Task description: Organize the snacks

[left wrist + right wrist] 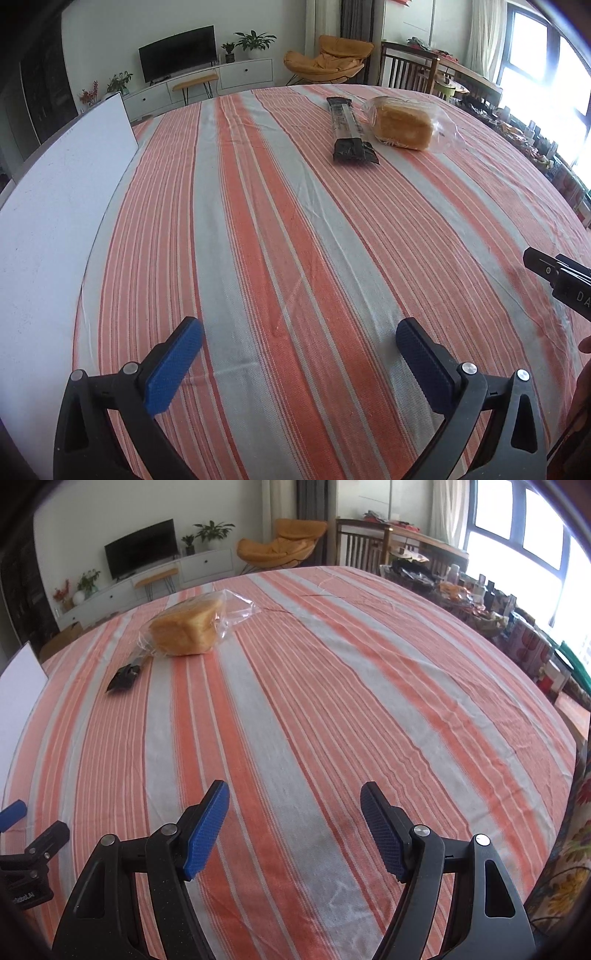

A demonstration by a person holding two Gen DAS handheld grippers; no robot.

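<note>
Striped tablecloth [280,221]; dark packet [351,129] unobstructed leftward.

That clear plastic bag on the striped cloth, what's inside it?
Inside the clear plastic bag lies a golden block-shaped bread loaf. Its underside, against the orange-and-grey striped tablecloth, is hidden.

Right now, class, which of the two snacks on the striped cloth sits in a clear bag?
The loaf of bread, golden inside a clear plastic bag; the long black packet beside it has dark wrapping.
</note>
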